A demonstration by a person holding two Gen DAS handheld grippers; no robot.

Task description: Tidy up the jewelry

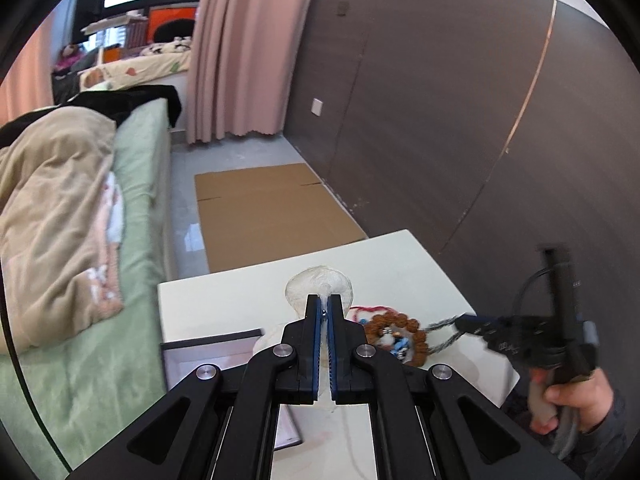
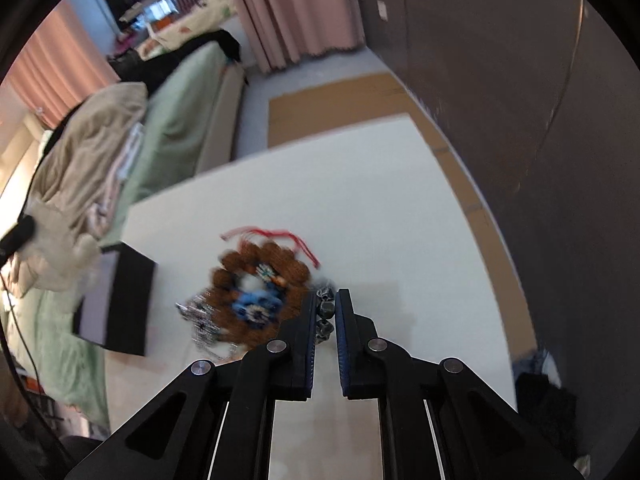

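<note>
Most jewelry lies heaped on the white table [image 2: 380,200]: right gripper [image 2: 325,308] clamps a silver bead chain [image 2: 326,312], left gripper [image 1: 324,312] pinches something tiny, brown bead bracelet [image 2: 264,292] and box [image 2: 120,304] untouched.

Soft window daylight, fisheye warp, right-view motion blur

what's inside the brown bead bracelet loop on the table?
Inside the brown bead bracelet lie blue and white beads. Motion blur hides their detail; whatever sits beneath them is covered.
</note>
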